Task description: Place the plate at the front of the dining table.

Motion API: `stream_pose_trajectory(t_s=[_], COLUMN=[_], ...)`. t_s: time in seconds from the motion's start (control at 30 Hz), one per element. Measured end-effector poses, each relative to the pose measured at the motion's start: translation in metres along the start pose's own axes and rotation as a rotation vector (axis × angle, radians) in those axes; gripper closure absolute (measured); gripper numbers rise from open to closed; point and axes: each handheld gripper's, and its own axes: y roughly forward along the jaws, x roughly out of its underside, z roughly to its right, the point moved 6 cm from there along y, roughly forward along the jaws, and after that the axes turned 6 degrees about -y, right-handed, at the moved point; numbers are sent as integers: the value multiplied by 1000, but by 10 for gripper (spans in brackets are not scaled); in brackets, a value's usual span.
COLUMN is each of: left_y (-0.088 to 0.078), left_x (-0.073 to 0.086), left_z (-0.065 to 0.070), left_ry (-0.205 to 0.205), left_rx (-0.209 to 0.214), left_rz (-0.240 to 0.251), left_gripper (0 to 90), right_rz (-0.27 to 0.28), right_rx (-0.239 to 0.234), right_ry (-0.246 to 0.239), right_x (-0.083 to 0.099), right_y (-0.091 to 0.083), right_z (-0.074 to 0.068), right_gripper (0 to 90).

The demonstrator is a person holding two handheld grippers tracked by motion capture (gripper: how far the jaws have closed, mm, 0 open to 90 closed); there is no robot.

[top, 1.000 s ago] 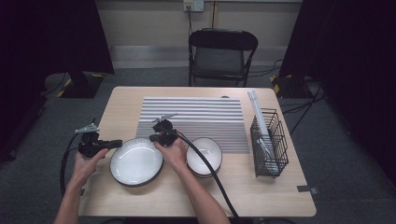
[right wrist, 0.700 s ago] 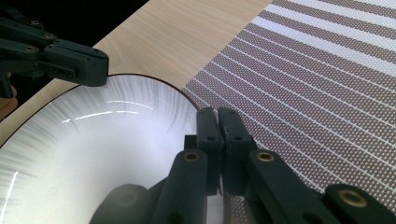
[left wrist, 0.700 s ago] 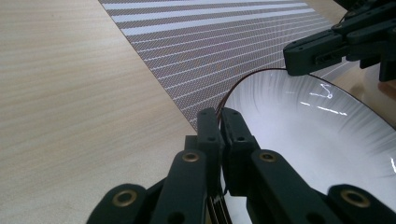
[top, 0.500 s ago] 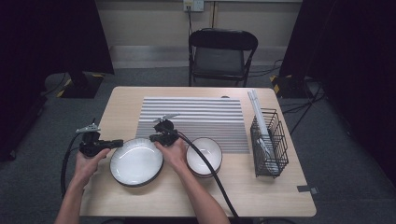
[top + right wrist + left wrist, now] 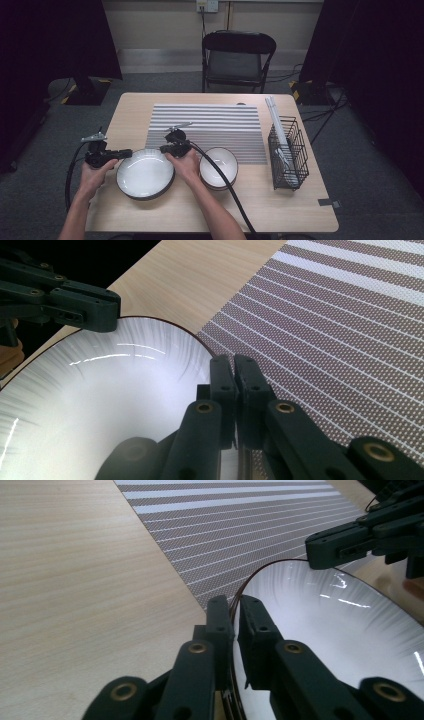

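From the high view, the large white dark-rimmed ceramic plate (image 5: 145, 173) sits on the pale wooden surface (image 5: 130, 107), just beside the smaller white bowl (image 5: 218, 167) and partly on the grey striped mat (image 5: 207, 125). The left gripper (image 5: 126, 154) and right gripper (image 5: 165, 148) pinch its opposite edges

In the left gripper view, the jaws are clamped on the plate's thin rim (image 5: 239, 600)

In the right gripper view, the jaws likewise close on the rim (image 5: 210, 352). It looks stiff, glossy, breakable and probably slippery; a rim hold on both sides seems right
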Motion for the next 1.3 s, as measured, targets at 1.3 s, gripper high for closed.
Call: stream_pose_trajectory(t_s=[1.3], left_y=[-9], left_x=[-3], left_z=[-9], left_ry=[1], left_rx=[-43], left_rz=[26], left_gripper=[900], right_rz=[31], right_rx=[-33], right_ry=[-14], right_x=[10], right_y=[-2], right_z=[-7], right_gripper=[783])
